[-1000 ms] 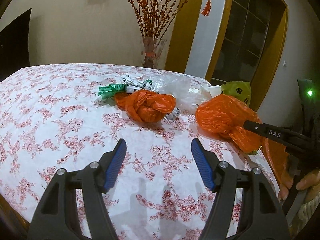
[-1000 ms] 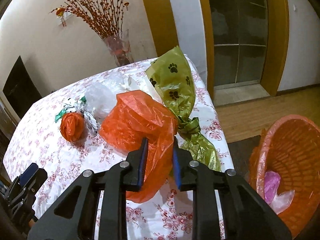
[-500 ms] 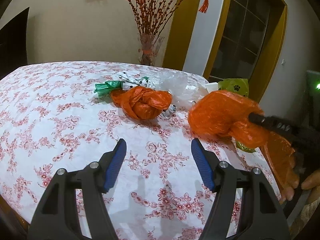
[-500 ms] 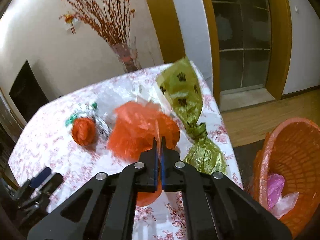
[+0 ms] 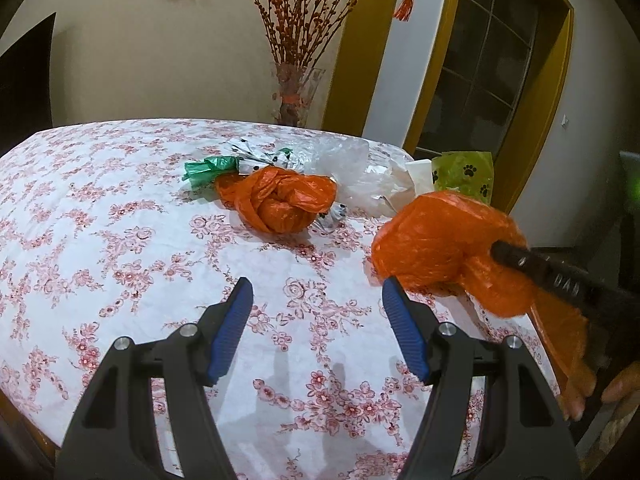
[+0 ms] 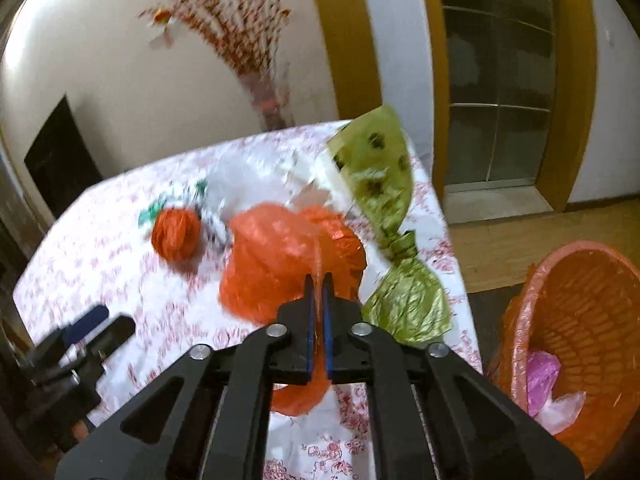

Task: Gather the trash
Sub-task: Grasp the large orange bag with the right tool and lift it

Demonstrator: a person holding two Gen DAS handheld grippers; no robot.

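- Orange plastic film, thin and crinkled, makes up the large bag [image 6: 288, 256], whose loose tail is caught between the jaws of the right gripper [image 6: 317, 280].
- A narrow gap is seen between those jaws, which are opening slightly at this moment, yet the film is still pinched by the pads and the bag is held.
- The bulk of the bag lies just ahead of the right jaws, low over the flowered tablecloth [image 5: 120, 240]; whether it still touches the cloth cannot be told.
- The bag is judged very light, soft and slippery; it will sag and swing rather than keep its shape, and a thin fold can slide out of a loosening pinch.
- A gathered neck or a bunched fold is judged the best place to be gripped, not a single flat layer.
- The left gripper [image 5: 316, 320] is held with its jaws spread wide and nothing between them.
- Well ahead of the left jaws a knotted orange bag [image 5: 280, 204] rests on the cloth; its knot is judged a firm handhold.
- Beside the right jaws, on their outer side, a green paw-print bag [image 6: 384, 184] lies tied at its middle.
- Further out to that side, below table level, an orange basket [image 6: 580, 320] stands with some trash already inside.
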